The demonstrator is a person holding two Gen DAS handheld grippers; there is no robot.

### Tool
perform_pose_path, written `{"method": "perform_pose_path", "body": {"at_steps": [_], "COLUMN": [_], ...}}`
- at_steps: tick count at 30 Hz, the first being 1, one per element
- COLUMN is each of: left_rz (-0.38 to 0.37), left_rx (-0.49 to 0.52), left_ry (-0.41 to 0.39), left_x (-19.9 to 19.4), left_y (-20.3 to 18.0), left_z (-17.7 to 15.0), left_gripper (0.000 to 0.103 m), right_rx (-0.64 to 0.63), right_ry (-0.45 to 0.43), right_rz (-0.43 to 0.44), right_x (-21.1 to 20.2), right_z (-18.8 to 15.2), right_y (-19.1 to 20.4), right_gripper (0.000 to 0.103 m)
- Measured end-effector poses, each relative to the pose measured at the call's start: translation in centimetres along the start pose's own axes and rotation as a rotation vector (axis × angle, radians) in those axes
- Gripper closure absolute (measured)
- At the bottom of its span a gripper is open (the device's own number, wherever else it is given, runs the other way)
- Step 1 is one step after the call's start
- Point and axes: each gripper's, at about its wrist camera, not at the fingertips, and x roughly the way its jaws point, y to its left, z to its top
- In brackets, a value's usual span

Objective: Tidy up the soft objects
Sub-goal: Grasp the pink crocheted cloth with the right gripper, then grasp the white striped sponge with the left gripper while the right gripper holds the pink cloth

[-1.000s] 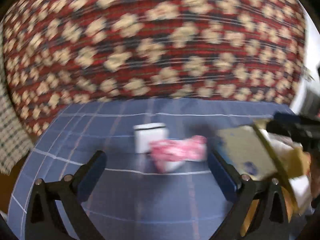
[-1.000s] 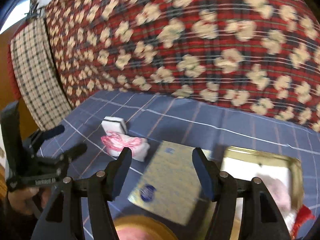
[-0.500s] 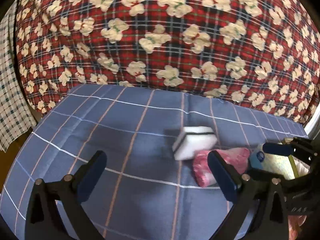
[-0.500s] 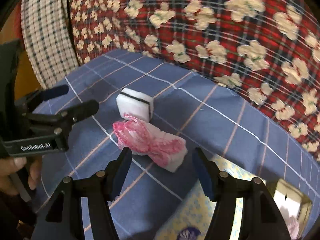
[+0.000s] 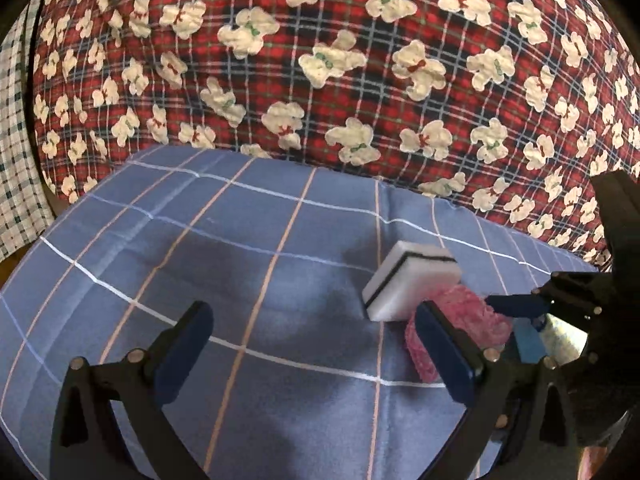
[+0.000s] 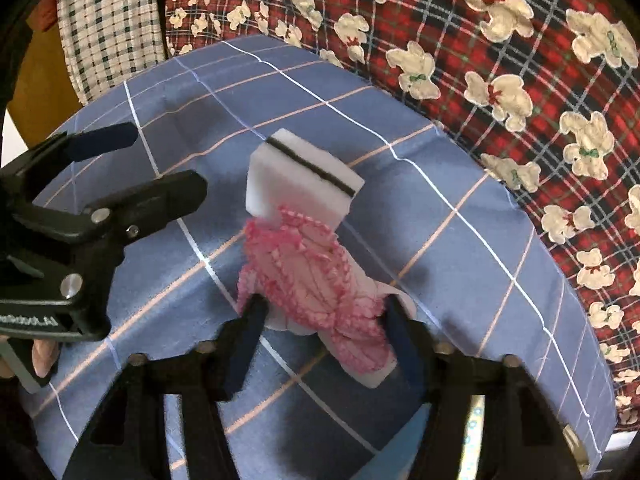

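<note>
A: Change? 
B: My right tool [image 6: 322, 312] has just been closing, now pinching the pink scrubber [image 6: 316, 280] beside the white sponge [image 6: 300, 180] on the bed; left tool [image 5: 312, 354] wide, empty.

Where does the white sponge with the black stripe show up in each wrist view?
Left wrist: white sponge right of centre, above the pink scrubber.
Right wrist: sponge at centre, above the scrubber.
Shared landmark: the blue checked cloth.
</note>
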Motion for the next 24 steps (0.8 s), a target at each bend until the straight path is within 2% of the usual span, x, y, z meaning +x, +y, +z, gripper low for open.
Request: {"method": "perform_pose_path", "body": {"at_steps": [2,4,10,15,19,24], "left_rz": [-0.012,-0.001,0.009,-0.015,-0.012,0.008], "left_rx": [-0.009,0.005,0.029,0.051,0.108,0.209], "left_ry": [-0.013,-0.032,-0.023,-0.015,0.003,-0.013], "left_x": [-0.3,-0.7,-0.3,-0.3,-0.3,-0.1], "left_y": [0.2,0.1,-0.4,-1.8,-3.6,-6.0], "left_z": [0.1,0.1,-0.3,-0.9,-1.1,-0.5], "left_gripper": [0.001,0.001,0.001,0.001,0.001,0.001], "right_rx": [-0.018,-0.004,0.065,0.188,0.321,0.425], "right_ry": [-0.001,-0.019,-0.100,-0.147,-0.196,-0.222], "right_rz": [-0.021,-0.006,0.008,0.031,0.057,0.055], "right_x": [-0.1,-0.9,-4.1,-5.5,-6.2,-6.2], "right_z": [-0.1,-0.3,-1.8,-2.9,-4.0,-5.2], "right_y": [0.2,0.0,0.1,-0.8,-2.3,-3.7], "right_gripper": [0.066,0.070,0.070,0.070,0.070,0.070]}}
